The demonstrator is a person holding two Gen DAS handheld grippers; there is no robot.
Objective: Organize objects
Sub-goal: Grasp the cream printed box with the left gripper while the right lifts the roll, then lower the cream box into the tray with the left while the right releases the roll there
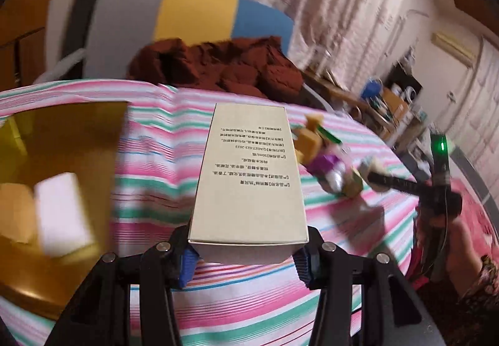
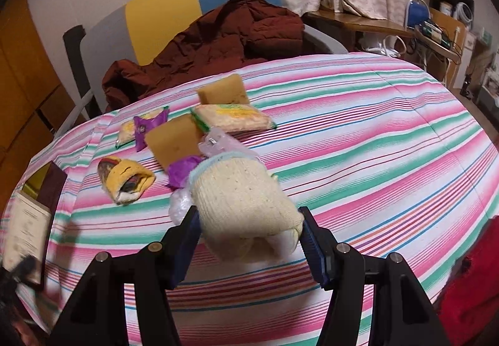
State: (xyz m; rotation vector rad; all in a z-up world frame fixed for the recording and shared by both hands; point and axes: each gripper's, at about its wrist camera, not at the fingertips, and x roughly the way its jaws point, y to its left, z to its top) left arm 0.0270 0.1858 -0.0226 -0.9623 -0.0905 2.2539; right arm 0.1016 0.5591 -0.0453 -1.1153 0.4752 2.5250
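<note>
1. The left gripper (image 1: 248, 255) is clamped on the near end of a beige carton (image 1: 249, 177) printed with small text, held up over the striped bedspread (image 1: 149, 184)
2. The right gripper (image 2: 249, 240) squeezes a rolled cream knit cloth (image 2: 246, 205) just above the same bedspread
3. Only the left wrist view shows the amber bin (image 1: 62, 159) at the left, with a white block (image 1: 62, 212) inside
4. Only the right wrist view shows the scattered pile clearly: two tan sponges (image 2: 174, 140), a noodle packet (image 2: 234, 117), a purple wrapper (image 2: 148, 126), a yellow roll (image 2: 128, 180)
5. Beyond the bed, a brown jacket (image 2: 212, 43) lies on a grey, yellow and blue chair (image 2: 162, 12)
</note>
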